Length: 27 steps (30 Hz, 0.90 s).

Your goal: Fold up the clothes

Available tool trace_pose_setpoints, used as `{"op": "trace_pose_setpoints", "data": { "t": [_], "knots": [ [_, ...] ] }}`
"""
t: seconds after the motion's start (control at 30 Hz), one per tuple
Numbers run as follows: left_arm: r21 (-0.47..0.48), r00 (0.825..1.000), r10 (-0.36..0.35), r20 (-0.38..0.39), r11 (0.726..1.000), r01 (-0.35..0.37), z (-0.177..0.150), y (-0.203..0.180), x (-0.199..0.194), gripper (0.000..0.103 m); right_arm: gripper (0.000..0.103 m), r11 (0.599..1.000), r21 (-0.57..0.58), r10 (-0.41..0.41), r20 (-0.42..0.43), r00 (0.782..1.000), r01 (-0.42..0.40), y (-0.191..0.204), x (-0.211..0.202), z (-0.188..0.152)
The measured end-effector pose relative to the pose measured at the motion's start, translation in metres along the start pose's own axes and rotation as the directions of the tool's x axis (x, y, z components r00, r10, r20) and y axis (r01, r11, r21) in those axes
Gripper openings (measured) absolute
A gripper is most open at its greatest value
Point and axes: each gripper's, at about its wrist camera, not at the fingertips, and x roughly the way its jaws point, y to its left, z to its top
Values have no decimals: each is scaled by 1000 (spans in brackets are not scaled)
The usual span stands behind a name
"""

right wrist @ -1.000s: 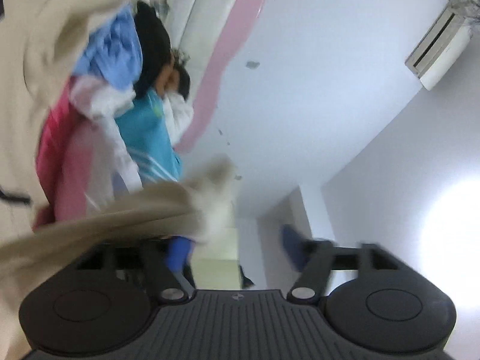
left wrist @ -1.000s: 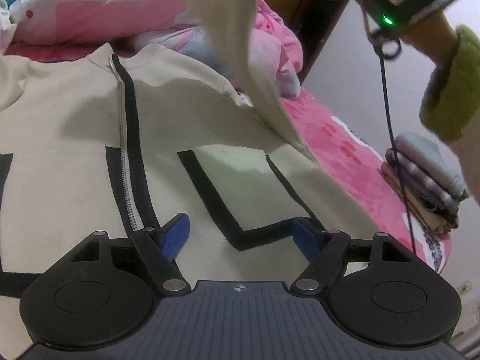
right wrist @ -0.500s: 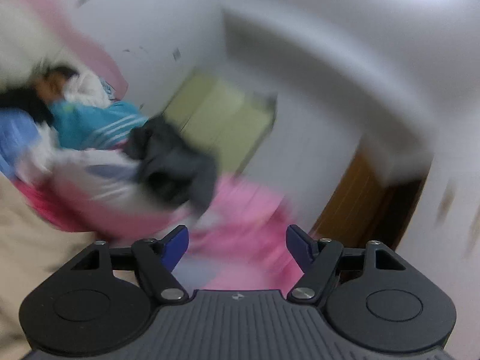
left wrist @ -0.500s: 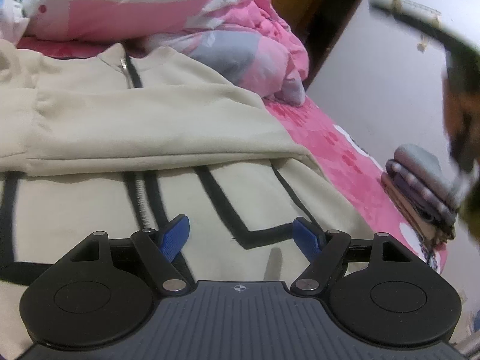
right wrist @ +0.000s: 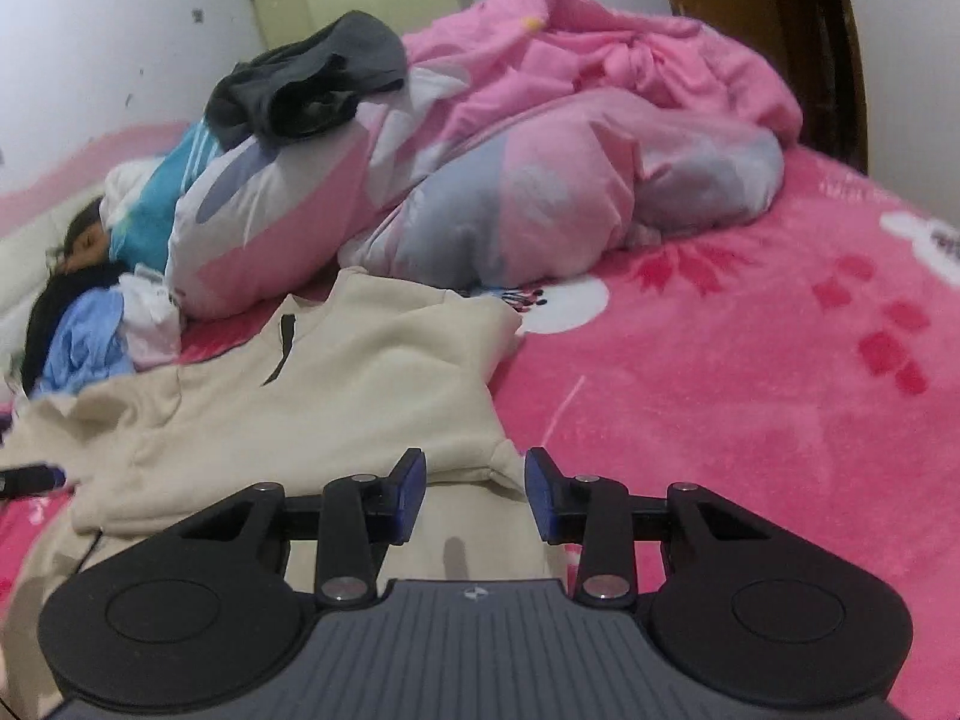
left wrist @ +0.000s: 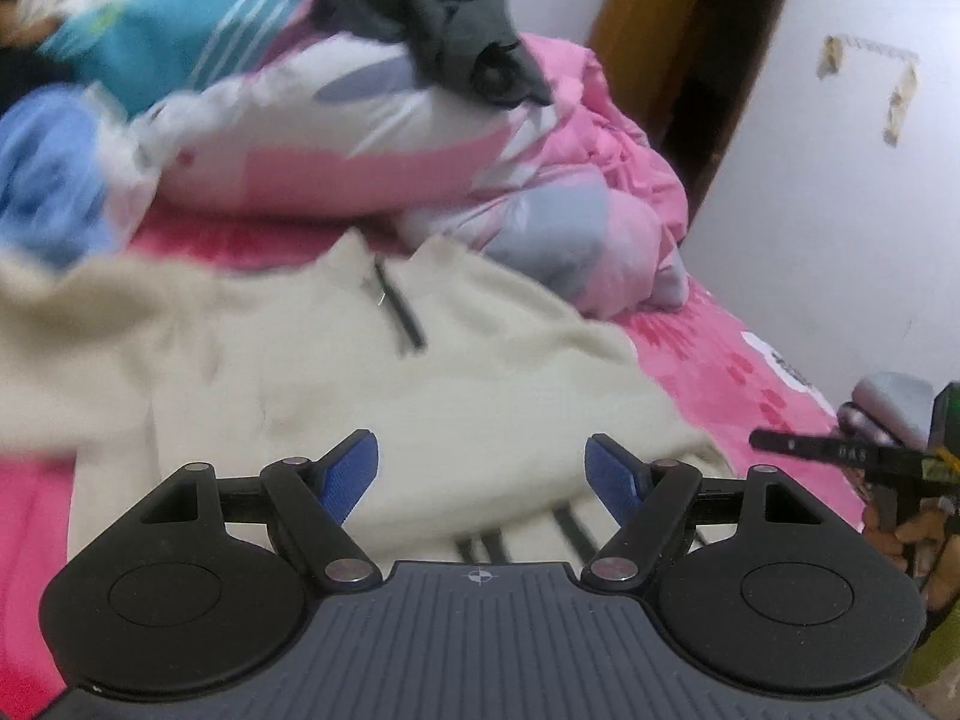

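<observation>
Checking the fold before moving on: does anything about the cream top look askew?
Yes. On the cream top, the left sleeve lies bunched and skewed off the side, not squared like the right one folded across the chest.

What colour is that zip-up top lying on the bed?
Cream, with black trim along the zip. The cream top shows best in the right wrist view.

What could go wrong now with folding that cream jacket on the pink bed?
The cream jacket lies half folded, one sleeve laid loosely across it; both claws, left and right, are open and hold nothing, so that fold might slip or bunch when the next edge is lifted. A thin black cable trails over the fabric near its lower left edge and could snag. The pink duvet sits close behind the collar, leaving little room.
</observation>
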Motion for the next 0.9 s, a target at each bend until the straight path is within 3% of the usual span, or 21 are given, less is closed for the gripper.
{"op": "trace_pose_setpoints", "data": {
  "t": [0.27,0.43,0.6,0.7,0.77,0.83,0.9],
  "knots": [
    [192,991,-86,-105,976,105,76,-81,146,80,42,987,-150,63,7,998,-61,-4,24,-10],
    [367,977,-51,-208,921,126,90,-129,240,80,42,965,-259,47,-7,999,-47,-1,41,-22],
    [484,938,-9,-347,855,187,83,-160,302,76,42,962,-268,43,-10,999,-44,-1,48,-29],
    [575,908,97,-407,800,173,69,-169,326,51,40,968,-244,64,-3,998,-63,-6,48,-29],
    [605,895,158,-418,783,144,62,-169,338,43,40,971,-226,74,0,997,-73,-9,47,-29],
    [568,883,166,-439,813,129,62,-162,343,26,37,973,-217,79,3,997,-77,-10,47,-29],
    [511,895,138,-425,852,111,61,-154,342,14,31,974,-208,87,2,996,-84,-12,48,-29]
  ]
}}
